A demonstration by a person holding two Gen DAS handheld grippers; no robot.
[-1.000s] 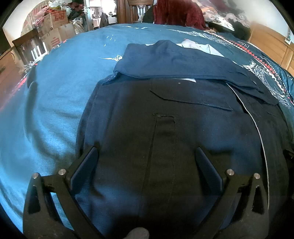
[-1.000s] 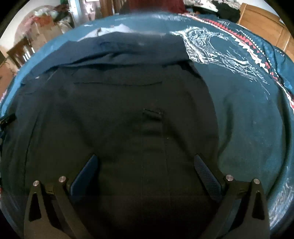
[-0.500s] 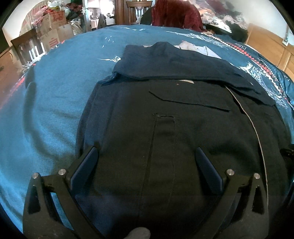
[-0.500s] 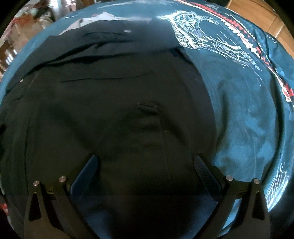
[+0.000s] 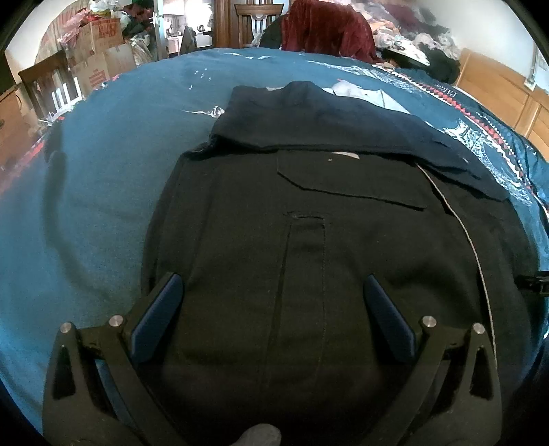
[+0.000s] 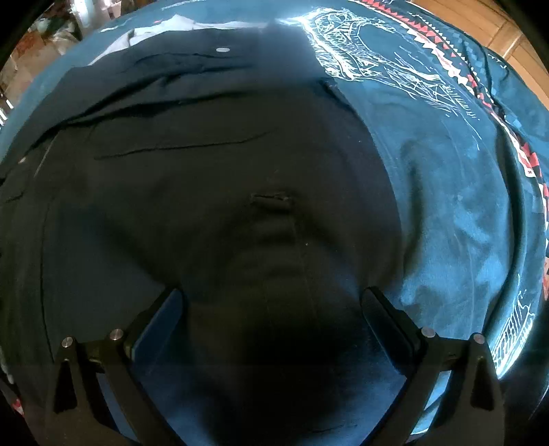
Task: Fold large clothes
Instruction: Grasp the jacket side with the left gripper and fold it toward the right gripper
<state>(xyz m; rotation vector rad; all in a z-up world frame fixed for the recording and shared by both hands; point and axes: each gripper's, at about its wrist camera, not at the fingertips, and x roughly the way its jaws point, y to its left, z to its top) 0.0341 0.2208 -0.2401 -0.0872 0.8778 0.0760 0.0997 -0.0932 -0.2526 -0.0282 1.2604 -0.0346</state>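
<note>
A large dark navy garment point(image 5: 308, 212) lies spread on a teal bedspread point(image 5: 113, 164), with a pocket flap and a vertical placket showing. Its far part point(image 5: 329, 120) is folded back toward me over a pale lining. My left gripper point(image 5: 272, 291) is open just above the near cloth, with nothing between its fingers. In the right wrist view the same garment point(image 6: 206, 178) fills the frame. My right gripper point(image 6: 272, 302) is open and low on the cloth, which bunches into ripples point(image 6: 274, 240) between and ahead of its fingers.
The bedspread carries a white drawing and a red and white border point(image 6: 394, 68) on the right. Cardboard boxes point(image 5: 99, 44), a wooden chair point(image 5: 257, 20), a red cloth point(image 5: 326, 31) and a clothes pile stand beyond the bed. Wooden panelling point(image 5: 497, 92) is at the right.
My right gripper has dropped and pushed forward onto the garment, and the cloth now wrinkles between its fingers. The left gripper has barely moved. Both stay open.
</note>
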